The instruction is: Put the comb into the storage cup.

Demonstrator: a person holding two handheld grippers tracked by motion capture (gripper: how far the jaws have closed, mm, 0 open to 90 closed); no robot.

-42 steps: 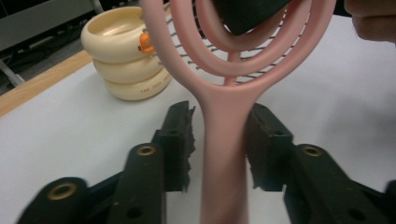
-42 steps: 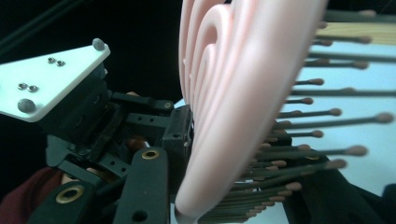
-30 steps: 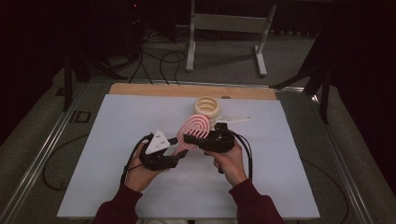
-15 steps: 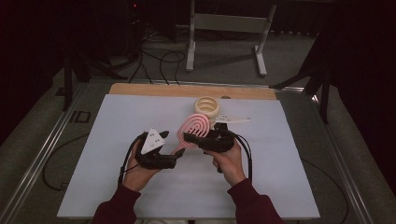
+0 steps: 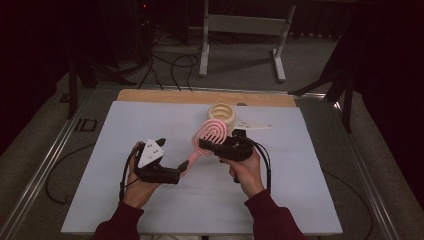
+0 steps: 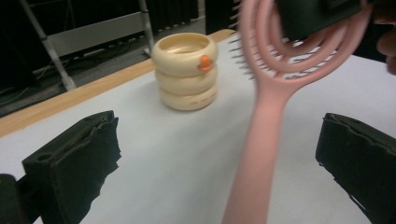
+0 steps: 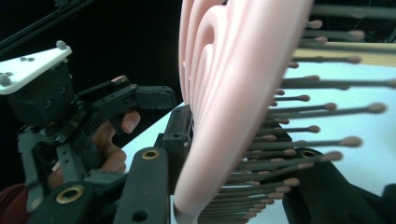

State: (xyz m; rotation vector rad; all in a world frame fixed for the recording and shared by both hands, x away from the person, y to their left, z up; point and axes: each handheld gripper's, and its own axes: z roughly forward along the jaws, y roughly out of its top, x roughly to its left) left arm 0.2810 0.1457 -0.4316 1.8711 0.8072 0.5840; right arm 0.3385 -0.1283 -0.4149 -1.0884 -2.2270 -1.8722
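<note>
Right tool (image 5: 207, 144) clamps pink brush (image 5: 209, 133) — left tool (image 5: 182, 167) just opened wide.

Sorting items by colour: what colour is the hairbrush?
Pink hairbrush; clearest in the left gripper view.

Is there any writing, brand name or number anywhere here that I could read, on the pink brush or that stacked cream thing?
None can be read.
Brush: plain pink, no text.
Cream ring stack: an orange spot, no letters.
White plate on the left claw: small dots, no text.
</note>
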